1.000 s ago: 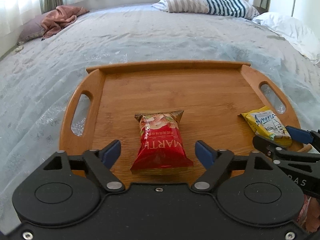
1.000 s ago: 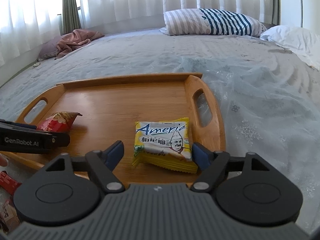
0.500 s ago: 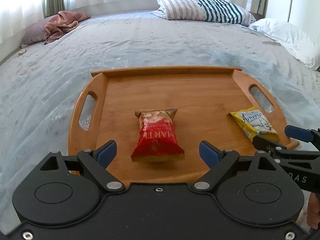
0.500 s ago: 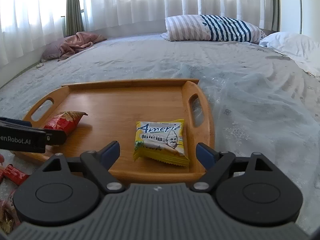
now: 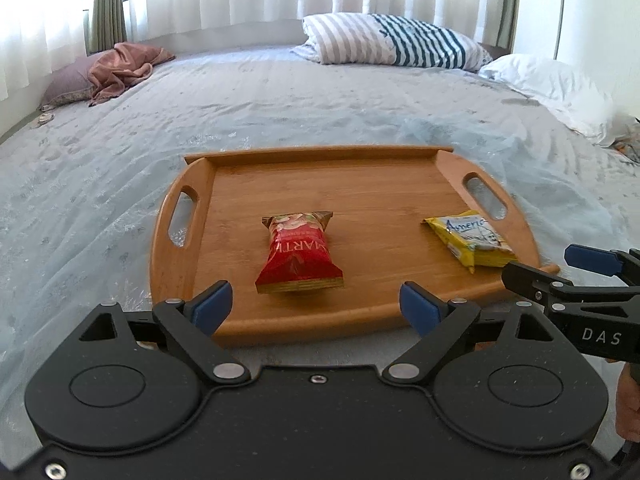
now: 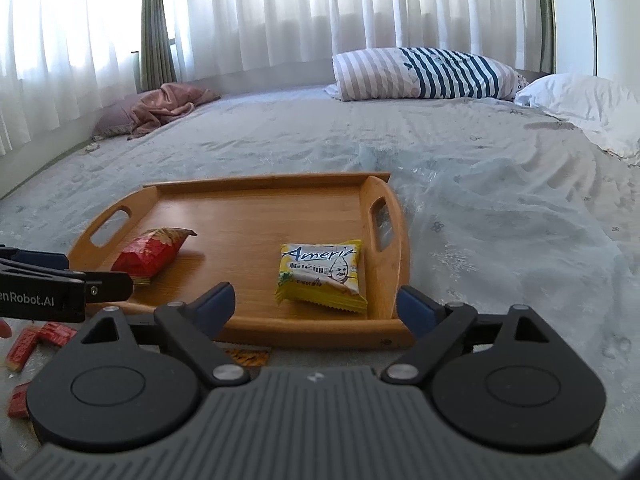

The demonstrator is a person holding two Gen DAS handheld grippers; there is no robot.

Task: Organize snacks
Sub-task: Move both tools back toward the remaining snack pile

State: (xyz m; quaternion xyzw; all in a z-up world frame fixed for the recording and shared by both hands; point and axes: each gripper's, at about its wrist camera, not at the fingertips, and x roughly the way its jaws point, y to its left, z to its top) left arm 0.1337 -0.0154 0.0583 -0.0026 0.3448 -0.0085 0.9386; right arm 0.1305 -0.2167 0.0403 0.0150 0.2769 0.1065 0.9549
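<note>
A wooden tray [image 5: 360, 184] with two handles lies on the bed; it also shows in the right wrist view [image 6: 260, 216]. A red snack bag [image 5: 298, 254] lies in its middle and a yellow snack pack [image 5: 472, 238] at its right end. In the right wrist view the red bag [image 6: 150, 254] is at left and the yellow pack [image 6: 320, 274] straight ahead. My left gripper [image 5: 316, 306] is open and empty, just short of the tray's near edge. My right gripper [image 6: 316, 306] is open and empty, also short of the near edge.
Several small red snack sticks [image 6: 28, 344] and an orange packet [image 6: 246, 356] lie on the bedsheet in front of the tray. Striped pillows [image 5: 392, 40], a white pillow [image 5: 552, 88] and a pink cloth [image 5: 120, 68] lie at the far side.
Both grippers have drawn back and up from the tray. The red bag and the yellow pack, which lay between the open fingers, now lie farther ahead on the tray.
</note>
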